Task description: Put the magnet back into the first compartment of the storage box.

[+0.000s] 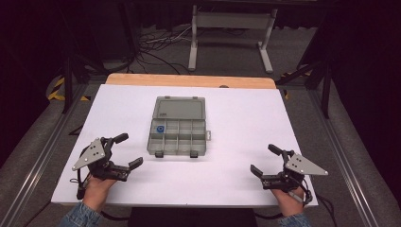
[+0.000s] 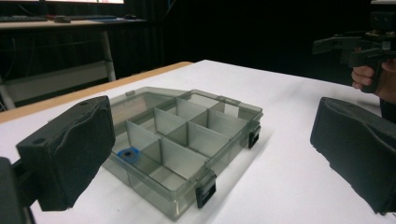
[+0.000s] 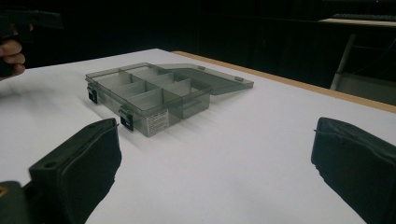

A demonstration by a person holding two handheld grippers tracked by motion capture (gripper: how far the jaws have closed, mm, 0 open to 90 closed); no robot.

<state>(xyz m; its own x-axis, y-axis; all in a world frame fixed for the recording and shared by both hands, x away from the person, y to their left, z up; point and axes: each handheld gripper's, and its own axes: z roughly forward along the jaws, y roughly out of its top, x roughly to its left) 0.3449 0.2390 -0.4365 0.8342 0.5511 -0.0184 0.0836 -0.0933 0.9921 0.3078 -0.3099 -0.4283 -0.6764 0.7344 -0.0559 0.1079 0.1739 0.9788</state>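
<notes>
Open grey translucent plastic compartment box [image 1: 178,126], small blue ring [image 1: 160,128] inside, sits mid-desk within reach; left gripper [image 1: 126,150] and right gripper [image 1: 265,160] flank it, jaws released, empty.

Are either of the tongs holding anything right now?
No. Left tongs and right tongs are both open, empty, apart from the organizer box.
</notes>
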